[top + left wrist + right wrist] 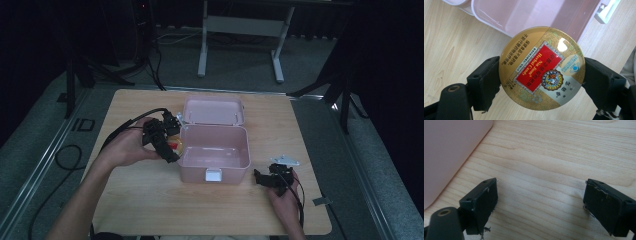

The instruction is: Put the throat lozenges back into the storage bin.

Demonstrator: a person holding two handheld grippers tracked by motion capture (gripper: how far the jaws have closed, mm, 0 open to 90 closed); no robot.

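While the left gripper (pixel 541 75) clamps a round herbal candy tin (pixel 541 68) edge to edge between its jaws, the open pink box (pixel 214 152) sits just beyond it: in the left gripper view the box's pink wall fills the top of the frame directly above the tin, and in the high view the gripper hangs at the box's left wall, left of centre. The tin's flat printed face looks back at the camera, so it is held across its width, with no long axis to align. To my eye, the coming move is a short carry over that near wall into the box. The right gripper (pixel 272 179) rests at the lower right on the table (pixel 135 200), its jaws spread wide with nothing between them, beside the box's right corner.
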